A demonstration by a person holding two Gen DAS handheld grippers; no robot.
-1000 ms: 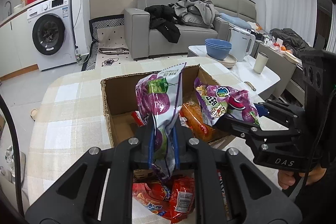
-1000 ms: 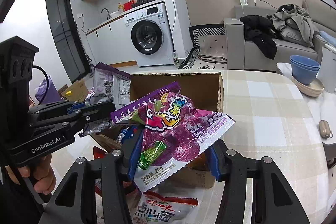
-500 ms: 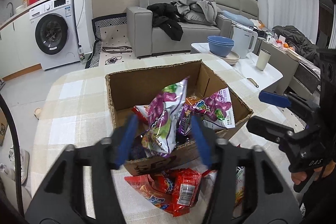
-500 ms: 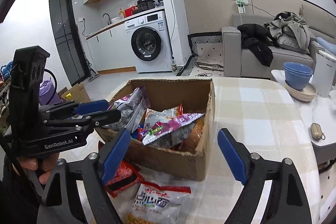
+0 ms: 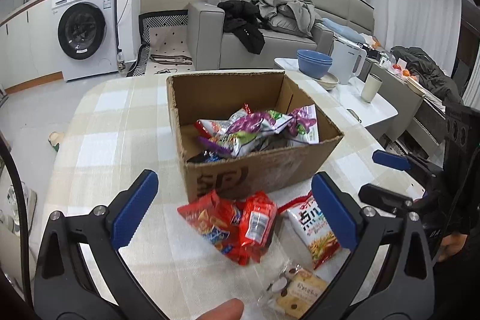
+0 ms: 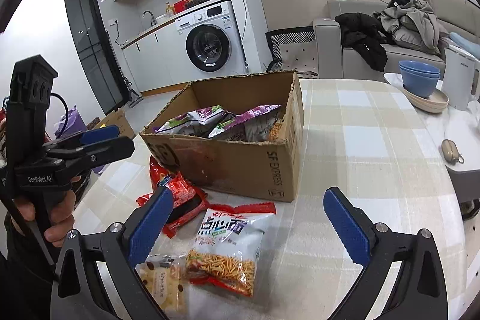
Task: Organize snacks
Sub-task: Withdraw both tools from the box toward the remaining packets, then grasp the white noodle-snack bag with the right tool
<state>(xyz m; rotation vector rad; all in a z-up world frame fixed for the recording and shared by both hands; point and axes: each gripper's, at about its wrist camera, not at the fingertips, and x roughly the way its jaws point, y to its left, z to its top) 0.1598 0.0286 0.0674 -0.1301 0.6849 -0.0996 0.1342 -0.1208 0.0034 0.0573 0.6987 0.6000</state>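
An open cardboard box [image 5: 264, 173] [image 6: 240, 161] on the checked tablecloth holds several snack bags, purple ones [image 5: 258, 125] [image 6: 210, 119] on top. In front of it lie red snack bags [image 5: 237, 227] [image 6: 180, 197], a white noodle-snack bag [image 5: 318, 230] [image 6: 228, 245] and a clear biscuit pack [image 5: 297, 290] [image 6: 162, 284]. My left gripper [image 5: 234, 209] is open and empty above the red bags. My right gripper [image 6: 246, 224] is open and empty above the noodle bag.
A side table to the right carries blue bowls [image 5: 315, 65] [image 6: 420, 77], a white kettle [image 5: 348, 62] and a cup [image 5: 372, 86]. A small pouch [image 6: 450, 155] lies near the table's right edge. A sofa and a washing machine stand behind.
Both grippers opened and dropped their purple snack bags into the box, then pulled back toward me. They now hover over the loose packs in front of the box.
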